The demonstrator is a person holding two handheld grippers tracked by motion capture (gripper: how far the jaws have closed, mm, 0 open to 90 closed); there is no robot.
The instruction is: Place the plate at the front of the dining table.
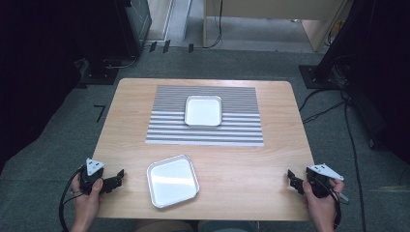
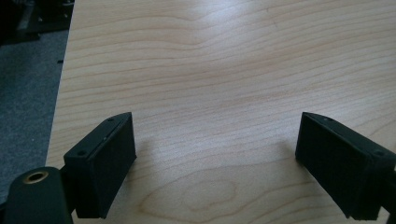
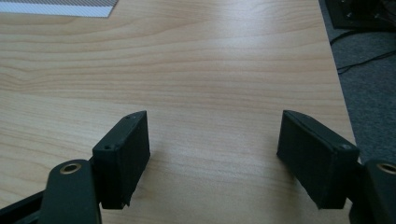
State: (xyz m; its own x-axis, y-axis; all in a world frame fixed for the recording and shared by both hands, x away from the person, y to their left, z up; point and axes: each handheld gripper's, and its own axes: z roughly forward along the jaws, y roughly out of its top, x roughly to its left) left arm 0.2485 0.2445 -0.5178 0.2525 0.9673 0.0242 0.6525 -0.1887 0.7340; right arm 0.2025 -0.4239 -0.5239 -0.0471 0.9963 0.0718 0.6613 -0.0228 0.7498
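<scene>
Wooden table (image 1: 241,164), shiny square tray (image 1: 172,180) empty, both hand-held grippers wide open, holding nothing

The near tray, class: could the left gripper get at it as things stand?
Probably yes. The left gripper is open, jaws pointing toward the near tray, with bare table between them and nothing in the way.

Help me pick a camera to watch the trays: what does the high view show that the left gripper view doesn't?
High view alone: the near tray on bare wood, the far tray on the striped mat, both hands, the right gripper, and the floor cables. Left gripper view alone: a close look between its black jaws, wide apart with nothing between them. Both share the left gripper and the wooden table.
</scene>
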